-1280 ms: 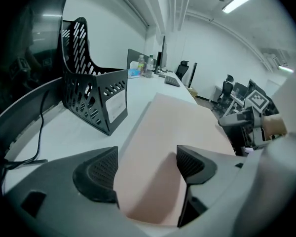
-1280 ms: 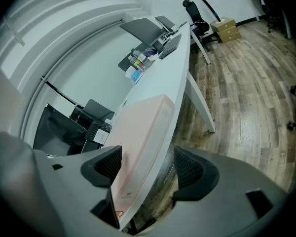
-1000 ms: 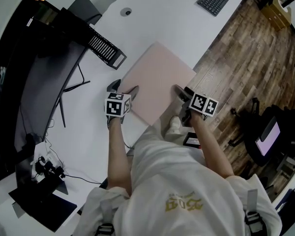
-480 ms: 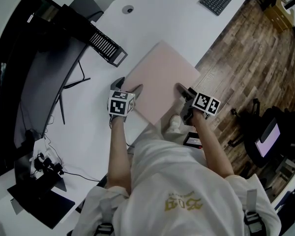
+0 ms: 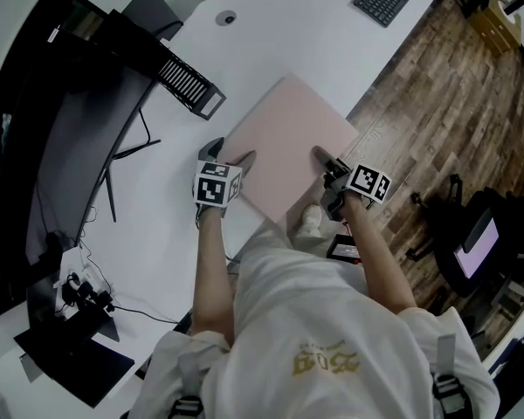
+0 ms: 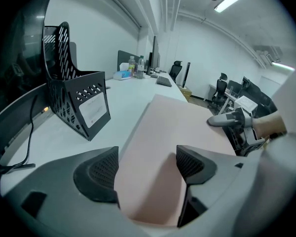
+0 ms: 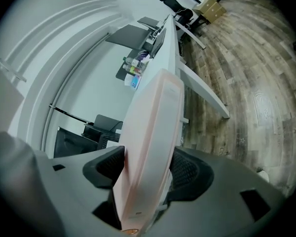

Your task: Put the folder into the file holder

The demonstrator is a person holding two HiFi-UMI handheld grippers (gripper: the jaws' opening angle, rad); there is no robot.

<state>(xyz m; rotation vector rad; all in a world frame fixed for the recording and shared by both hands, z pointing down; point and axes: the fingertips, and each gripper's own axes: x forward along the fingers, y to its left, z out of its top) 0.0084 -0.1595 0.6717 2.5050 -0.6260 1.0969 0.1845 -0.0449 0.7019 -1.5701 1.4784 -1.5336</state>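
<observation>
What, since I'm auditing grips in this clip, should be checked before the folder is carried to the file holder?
1. Right gripper on the folder: its jaws have just been closing, and the pads sit against both faces of the folder's edge. Ok.
2. Left gripper: jaws apart, astride the folder's corner, not clamped. Not ok.
3. File holder stands upright on the desk. Ok.
4. Desk surface between folder and file holder is bare. Ok.
5. Room inside the file holder: cannot tell.
</observation>
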